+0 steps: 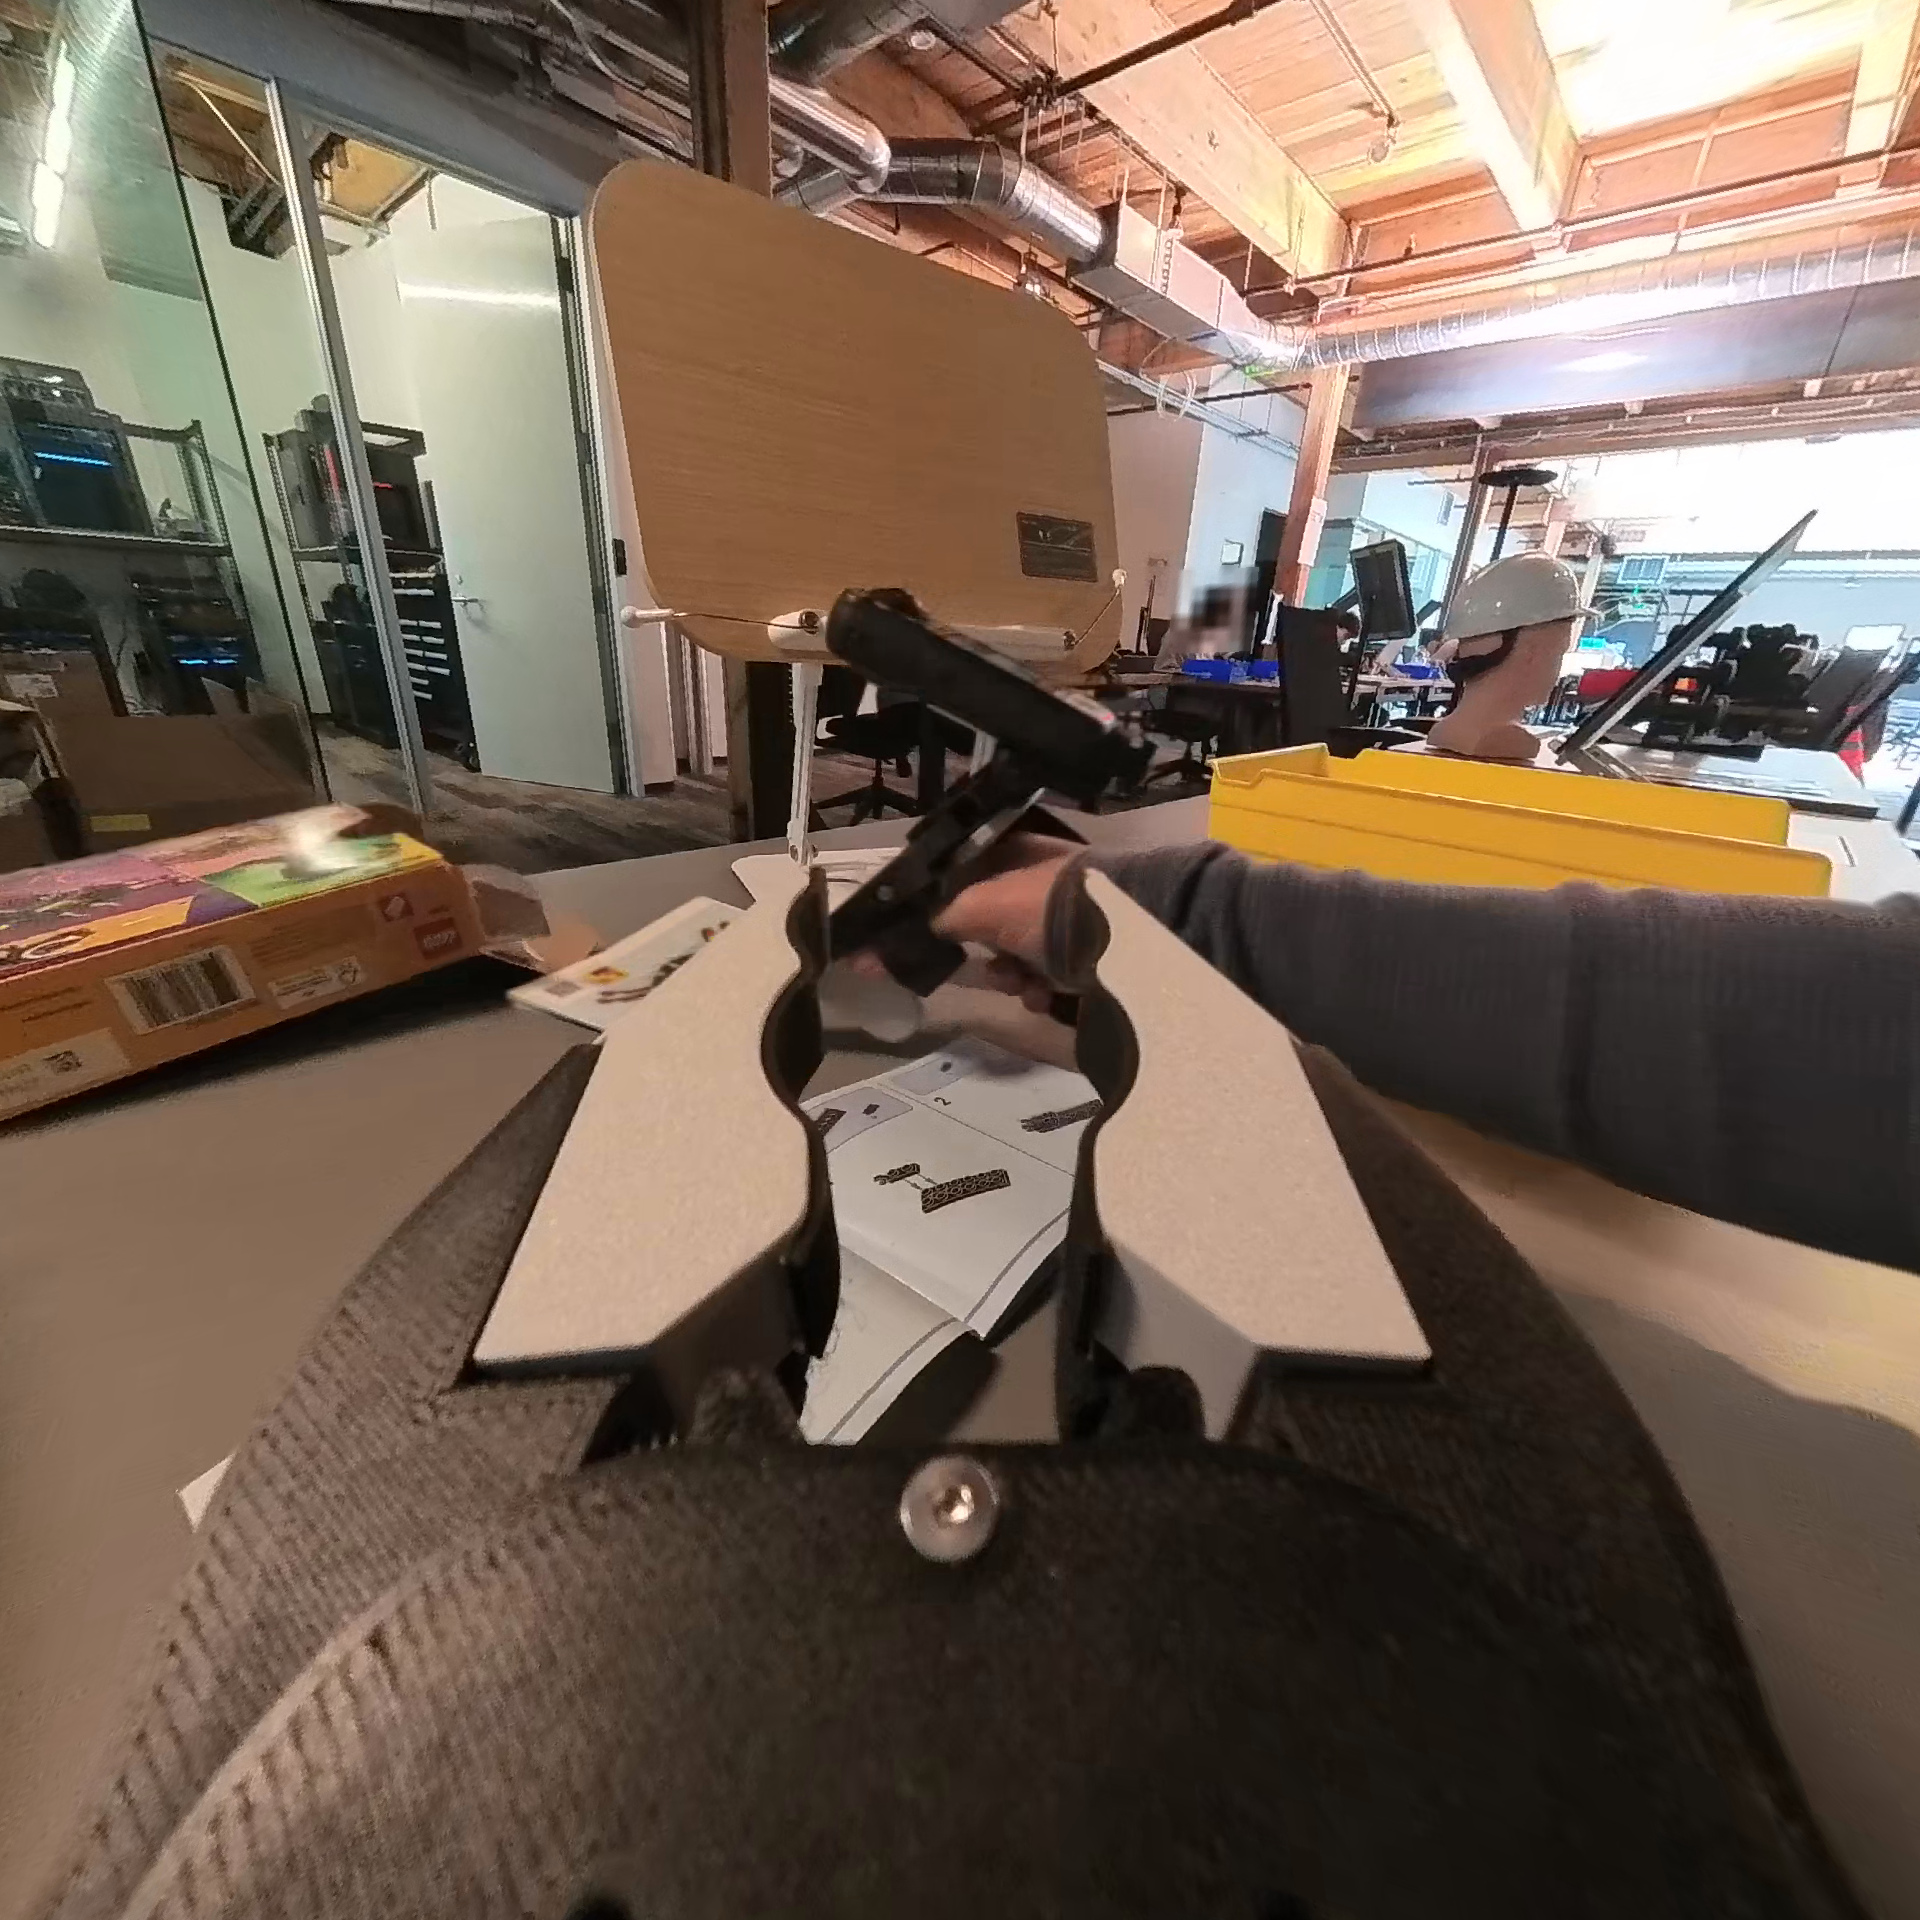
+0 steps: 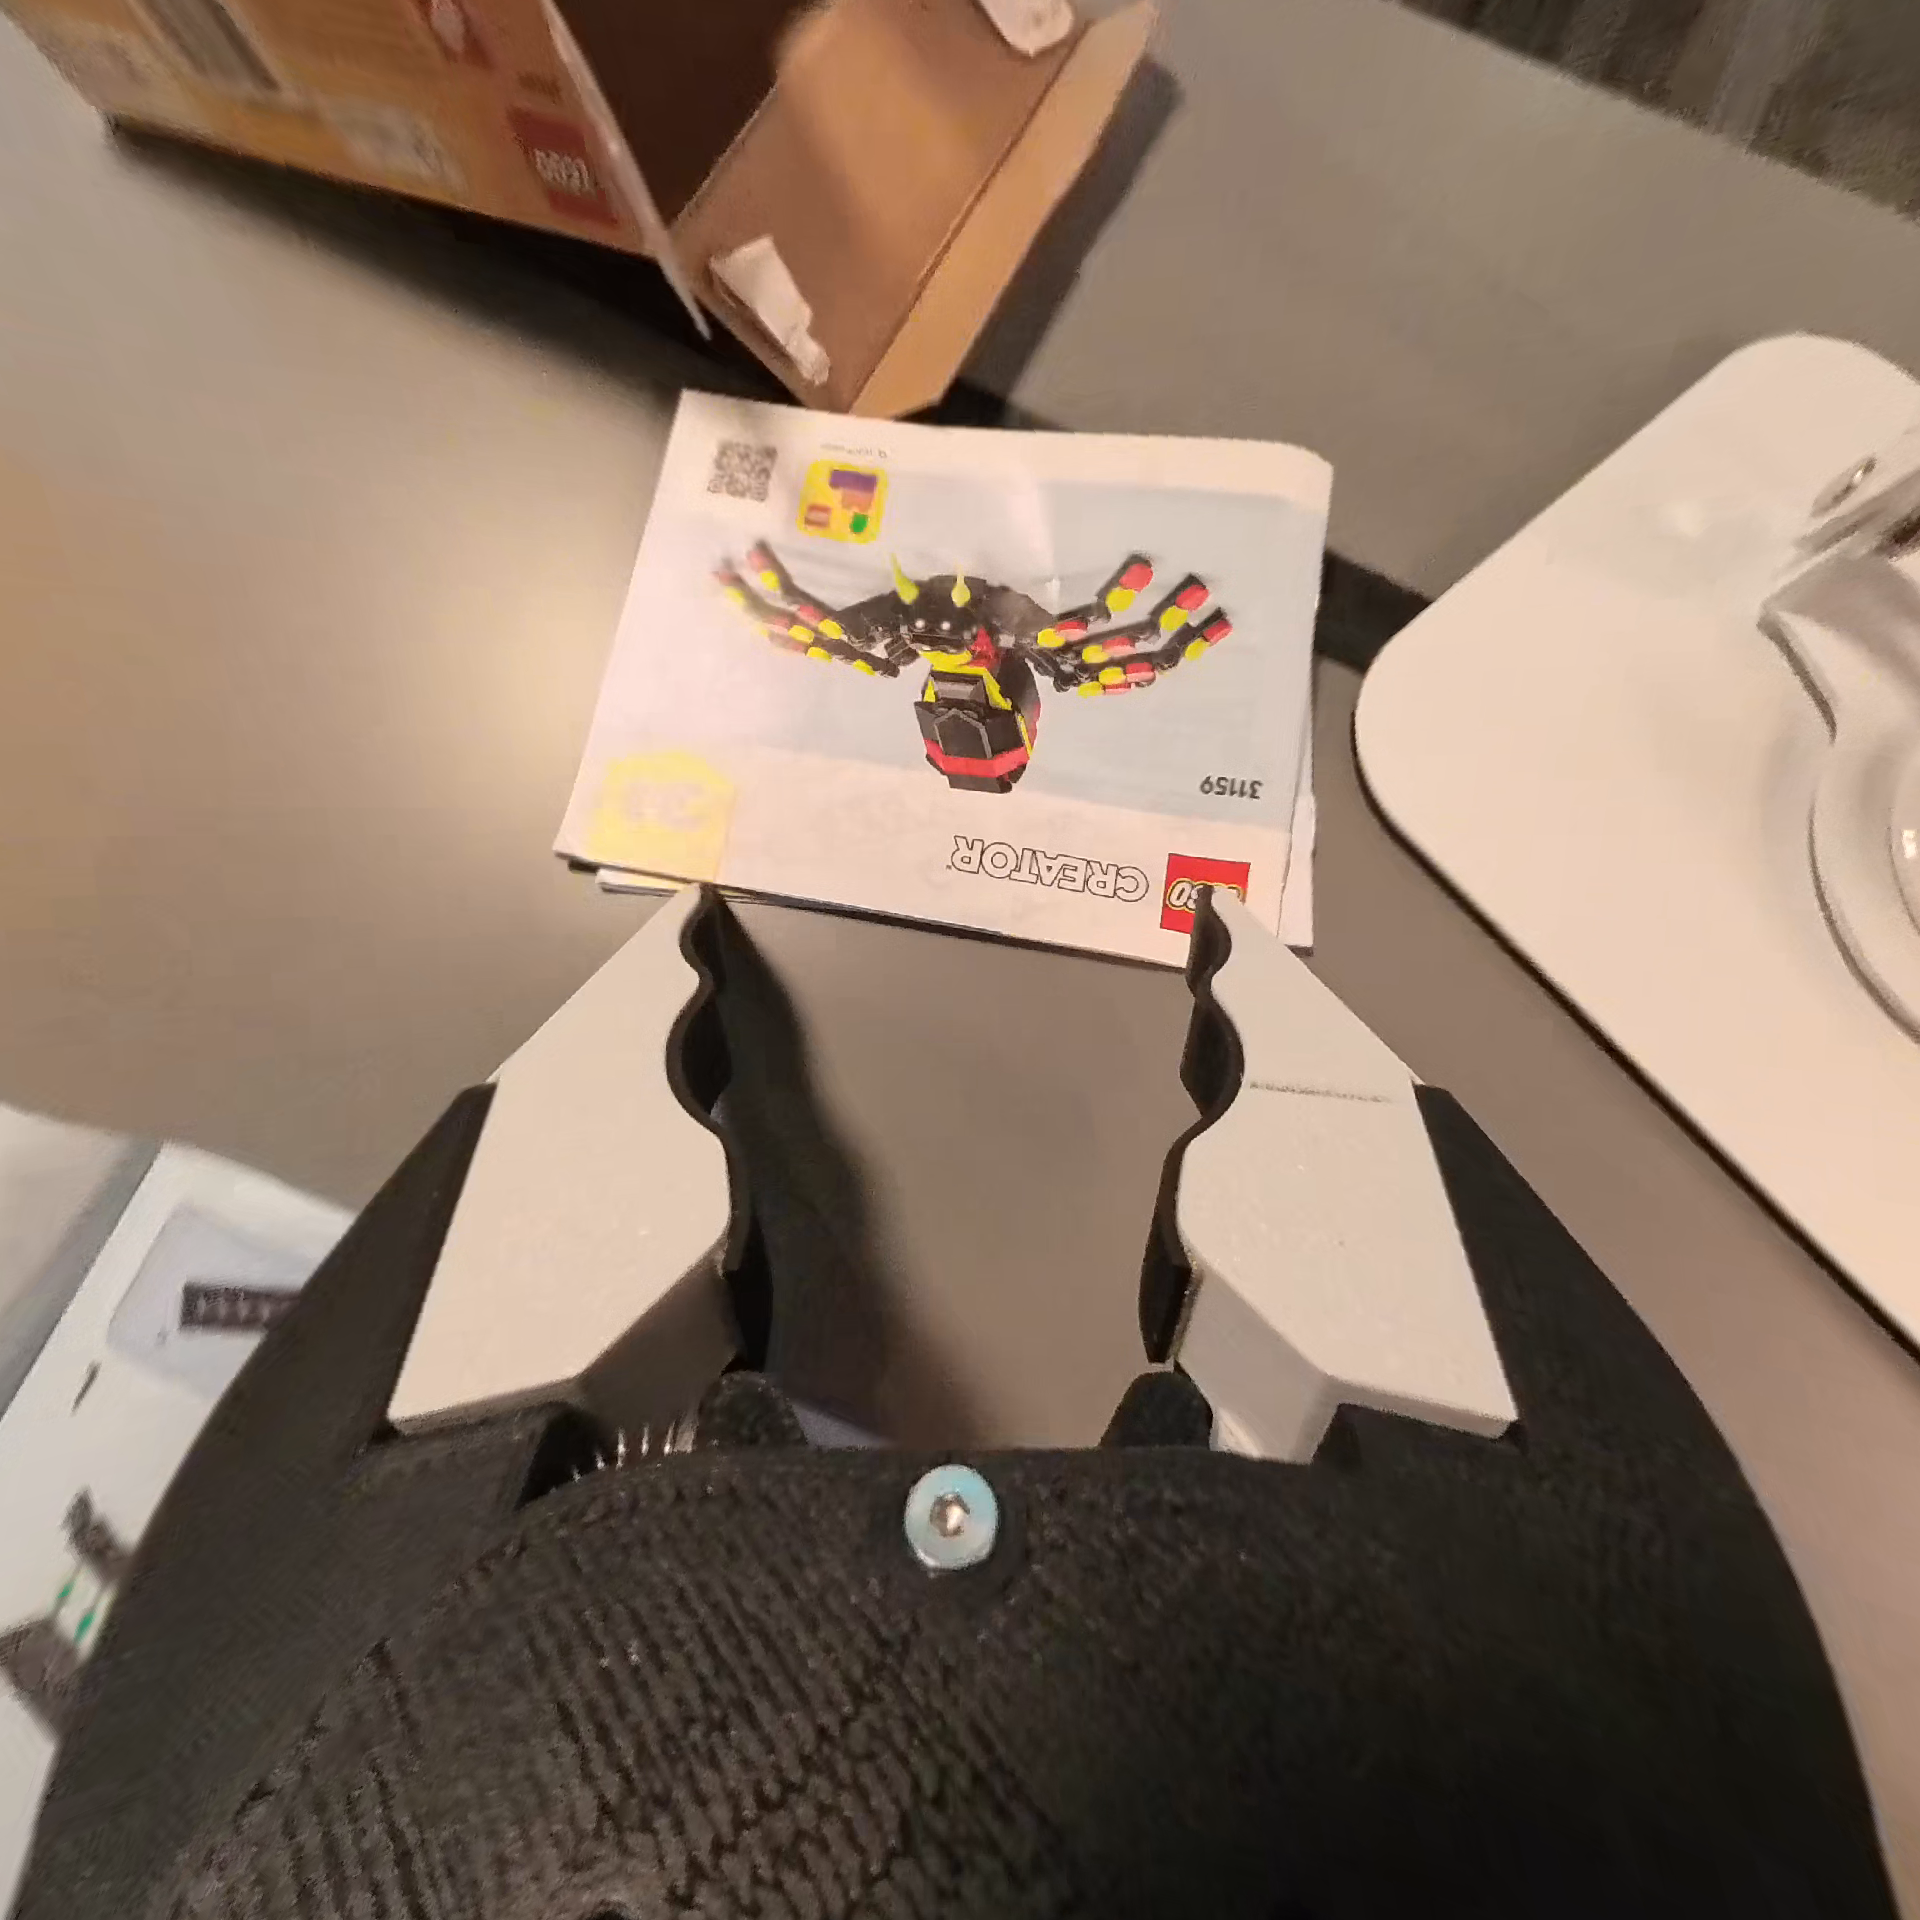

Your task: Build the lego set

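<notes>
A closed instruction booklet [image 2: 935,675] with a black, red and yellow spider on its cover lies on the grey table [image 2: 312,623]. My right gripper [image 2: 951,914] is open and empty, with its fingertips just at the booklet's near edge. The booklet also shows in the left wrist view [image 1: 644,966]. My left gripper [image 1: 951,904] is partly open. An open booklet page [image 1: 935,1164] with building steps shows through its gap, and I cannot tell if the jaws touch it. A hand [image 1: 997,925] in a grey sleeve holds the right gripper ahead of the left one. No loose bricks are in view.
An opened orange set box [image 1: 208,935] lies on the left, also seen in the right wrist view [image 2: 520,104]. A wooden book stand [image 1: 852,416] rises behind, with its white base [image 2: 1610,727] at the right. Yellow bins [image 1: 1507,821] stand at the back right.
</notes>
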`<move>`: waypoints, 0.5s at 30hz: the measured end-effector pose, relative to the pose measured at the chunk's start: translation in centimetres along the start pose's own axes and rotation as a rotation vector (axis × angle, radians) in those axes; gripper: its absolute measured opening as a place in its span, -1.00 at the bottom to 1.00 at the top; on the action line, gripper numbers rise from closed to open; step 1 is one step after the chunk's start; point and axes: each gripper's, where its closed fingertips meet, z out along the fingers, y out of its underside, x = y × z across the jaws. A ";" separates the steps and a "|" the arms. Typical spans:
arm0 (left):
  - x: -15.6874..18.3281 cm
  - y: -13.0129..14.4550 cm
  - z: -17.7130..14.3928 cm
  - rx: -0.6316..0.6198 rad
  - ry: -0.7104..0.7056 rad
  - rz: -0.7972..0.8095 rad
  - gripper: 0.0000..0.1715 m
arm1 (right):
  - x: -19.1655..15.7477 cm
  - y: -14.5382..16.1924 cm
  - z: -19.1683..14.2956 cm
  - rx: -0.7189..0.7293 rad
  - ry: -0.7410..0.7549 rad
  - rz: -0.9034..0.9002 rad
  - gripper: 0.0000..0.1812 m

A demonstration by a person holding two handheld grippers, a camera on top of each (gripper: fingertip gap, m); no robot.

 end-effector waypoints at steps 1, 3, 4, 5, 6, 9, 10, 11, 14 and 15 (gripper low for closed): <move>-0.1 0.0 0.0 0.001 -0.002 0.001 -0.48 | 0.1 -0.5 0.2 0.027 0.011 0.003 -0.02; -0.3 -0.2 -0.3 0.008 -0.012 0.007 -0.48 | 0.4 -2.3 -1.3 0.183 0.048 0.026 -0.01; -0.6 -0.4 -0.4 0.014 -0.021 0.016 -0.48 | 0.1 -3.3 -3.3 0.306 0.052 0.031 -0.02; -0.7 -0.5 -0.6 0.019 -0.026 0.024 -0.48 | -0.5 -4.0 -5.6 0.426 0.037 0.027 -0.04; -0.8 -0.6 -0.7 0.022 -0.025 0.033 -0.48 | -1.6 -4.0 -8.0 0.523 0.003 0.009 -0.09; -0.2 -0.5 -0.8 0.013 0.000 0.060 -0.53 | -4.5 -0.8 -14.3 0.714 -0.017 -0.162 -0.32; 0.3 -0.4 -0.8 0.005 0.021 0.076 -0.57 | -4.5 0.8 -16.0 0.772 0.045 -0.252 -0.46; 0.9 -0.2 -0.8 -0.002 0.041 0.101 -0.61 | -4.0 2.1 -17.7 0.831 0.149 -0.324 -0.67; 2.2 -0.3 -0.9 0.012 0.065 0.191 -0.66 | -1.5 4.5 -20.8 0.845 0.393 -0.379 -0.86; 2.7 -0.3 -1.0 0.019 0.078 0.219 -0.69 | -1.3 4.7 -21.4 0.862 0.407 -0.371 -0.89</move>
